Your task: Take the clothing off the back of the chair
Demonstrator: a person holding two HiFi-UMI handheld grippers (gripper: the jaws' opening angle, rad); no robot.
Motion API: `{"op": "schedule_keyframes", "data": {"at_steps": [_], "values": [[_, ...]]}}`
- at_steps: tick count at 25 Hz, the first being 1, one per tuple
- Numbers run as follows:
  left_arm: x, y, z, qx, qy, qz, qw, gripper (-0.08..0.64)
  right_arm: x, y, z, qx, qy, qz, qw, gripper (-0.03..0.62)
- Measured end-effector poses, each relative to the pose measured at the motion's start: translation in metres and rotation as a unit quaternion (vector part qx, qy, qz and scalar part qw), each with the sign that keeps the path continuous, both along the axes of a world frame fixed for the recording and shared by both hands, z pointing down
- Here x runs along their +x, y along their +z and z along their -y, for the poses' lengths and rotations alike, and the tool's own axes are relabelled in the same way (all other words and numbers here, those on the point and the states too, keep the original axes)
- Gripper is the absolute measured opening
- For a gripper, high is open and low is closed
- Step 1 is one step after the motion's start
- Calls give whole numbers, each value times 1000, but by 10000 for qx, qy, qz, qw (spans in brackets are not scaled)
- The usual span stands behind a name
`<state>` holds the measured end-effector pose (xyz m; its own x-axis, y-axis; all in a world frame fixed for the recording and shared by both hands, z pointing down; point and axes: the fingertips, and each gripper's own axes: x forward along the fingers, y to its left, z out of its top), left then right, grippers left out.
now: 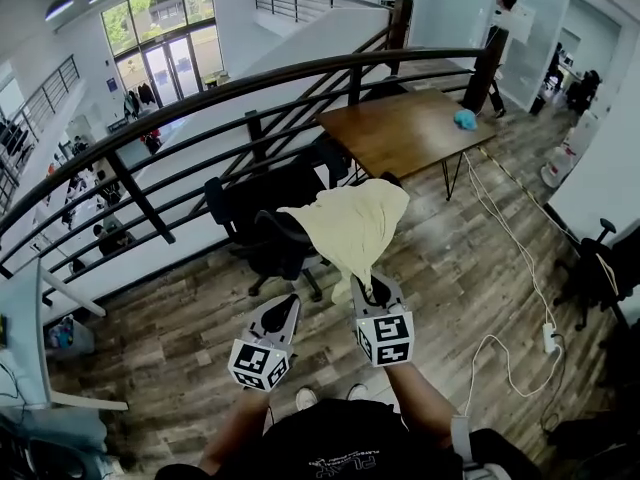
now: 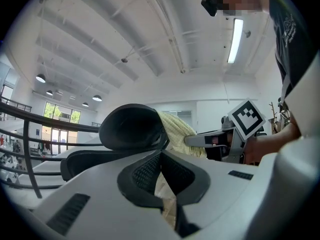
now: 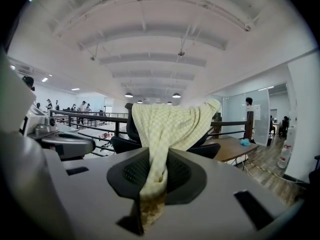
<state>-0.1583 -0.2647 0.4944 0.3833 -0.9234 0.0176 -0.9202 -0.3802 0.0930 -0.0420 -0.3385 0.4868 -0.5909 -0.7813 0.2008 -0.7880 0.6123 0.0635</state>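
Observation:
A pale yellow checked cloth lies over the back of a black office chair, and one corner is pulled down toward me. My right gripper is shut on that corner. In the right gripper view the cloth runs from the chair straight into the pinch. My left gripper stays level beside it, near the chair's seat, with its jaws drawn close together. In the left gripper view the headrest fills the middle. A strip of pale fabric shows in the slit; I cannot tell if it is pinched.
A dark metal railing runs behind the chair over an open drop. A wooden table with a blue object stands at the back right. White cables trail on the wood floor, and another black chair sits at the right.

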Motion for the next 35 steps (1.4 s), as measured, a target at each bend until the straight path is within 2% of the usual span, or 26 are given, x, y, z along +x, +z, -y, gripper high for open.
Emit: {"op": "schedule_keyframes", "data": {"at_steps": [12, 17, 27, 35], "values": [[-22, 22, -37, -197, 220, 19, 9996, 12, 7, -3, -40, 248, 449, -348, 9981, 69], [-26, 26, -50, -230, 207, 17, 9995, 12, 13, 1, -45, 246, 555, -349, 9975, 69], [23, 15, -63, -137, 151, 50, 9998, 12, 44, 1, -62, 233, 254, -320, 9989, 69], [47, 18, -90, -154, -37, 77, 9998, 12, 60, 8, -88, 167, -3, -265, 9995, 69]]}}
